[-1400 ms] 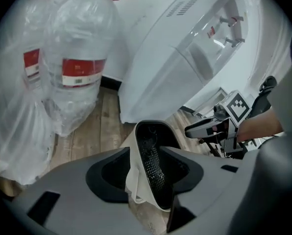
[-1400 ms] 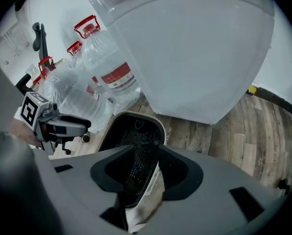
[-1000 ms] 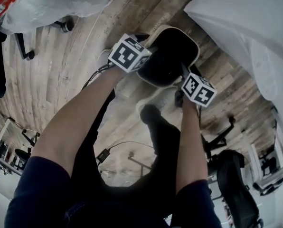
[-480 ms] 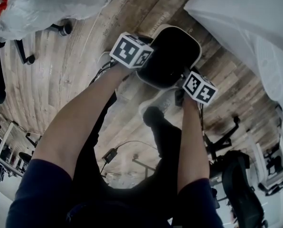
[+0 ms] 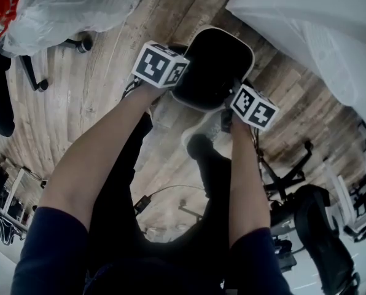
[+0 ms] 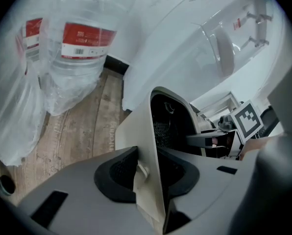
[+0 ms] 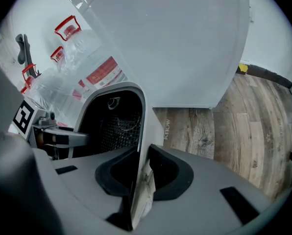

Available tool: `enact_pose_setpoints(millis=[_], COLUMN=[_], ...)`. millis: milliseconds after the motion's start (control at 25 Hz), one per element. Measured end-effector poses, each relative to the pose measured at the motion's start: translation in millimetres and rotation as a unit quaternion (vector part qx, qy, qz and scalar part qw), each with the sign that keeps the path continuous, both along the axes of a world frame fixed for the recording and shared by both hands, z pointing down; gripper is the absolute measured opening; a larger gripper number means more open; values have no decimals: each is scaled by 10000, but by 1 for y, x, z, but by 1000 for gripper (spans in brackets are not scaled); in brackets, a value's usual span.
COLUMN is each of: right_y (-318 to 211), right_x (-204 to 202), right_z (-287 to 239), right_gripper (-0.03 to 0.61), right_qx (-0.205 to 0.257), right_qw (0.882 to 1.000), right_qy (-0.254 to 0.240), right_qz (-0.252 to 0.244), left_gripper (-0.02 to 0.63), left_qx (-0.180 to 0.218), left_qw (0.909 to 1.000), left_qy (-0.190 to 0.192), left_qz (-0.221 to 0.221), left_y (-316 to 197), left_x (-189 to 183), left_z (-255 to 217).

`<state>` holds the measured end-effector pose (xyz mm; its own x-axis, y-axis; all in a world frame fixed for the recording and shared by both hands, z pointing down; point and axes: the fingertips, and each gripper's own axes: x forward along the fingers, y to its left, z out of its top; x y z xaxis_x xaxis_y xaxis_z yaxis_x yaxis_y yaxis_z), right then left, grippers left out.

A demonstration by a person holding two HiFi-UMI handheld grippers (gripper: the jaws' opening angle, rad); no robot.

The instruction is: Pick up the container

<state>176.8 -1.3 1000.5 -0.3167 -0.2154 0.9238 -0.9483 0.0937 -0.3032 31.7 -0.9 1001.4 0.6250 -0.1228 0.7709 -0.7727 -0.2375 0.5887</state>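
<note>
Both sets of jaws have just been closing, and each now pinches a wall of the container (image 5: pixel 215 63). The left gripper (image 6: pixel 148 180) has its pads pressed on either side of the thin cream wall, which runs straight ahead from its jaws. The right gripper (image 7: pixel 140 180) grips the opposite wall the same way, jaws narrower. So the container sits between the two tools, held from both sides, black inside facing up toward the head camera. Compared with the earlier head frames, the marker cubes and container sit slightly higher in the picture, but the wood floor (image 5: pixel 85 97) shifts too. That may be head motion, so a real lift can't be confirmed. Judgement: the grasp is made and the lift is the step in hand or just starting. Hard to see: the container's base and whether it touches the floor show in no view. In the head view the cubes cover the jaw tips. The interior is dark, with a mesh texture and a small ring-like bit near the far end; contents otherwise unreadable. Beyond the left gripper's jaws, off to its left, are plastic-wrapped bottles (image 6: pixel 80 48) with red labels. Ahead of both tools a large white covered object (image 7: pixel 185 43) is cut off by the frame, identity unclear.
</note>
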Motion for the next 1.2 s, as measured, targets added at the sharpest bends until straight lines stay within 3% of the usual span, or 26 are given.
enact_pose_setpoints(millis=[280,840,1200], right_y=[-4,-21,-8], right_x=[-19,-50,-54], right_z=[-109,-412,-549], right_gripper=[69,69,69], right_qx=[145,825,1169], right_qw=[9999,9960,9924], right_qy=[-72,-181,-236], right_qz=[-36,-279,-305], left_gripper=[118,118,120], left_qx=[118,644,1010], left_qw=[9998,9969,9934], left_qy=[-139,-344,-291], left_qz=[3,-302,-449], left_y=[-3,-7,5], left_x=[-21,-52,-55], left_z=[-110,-412,-551])
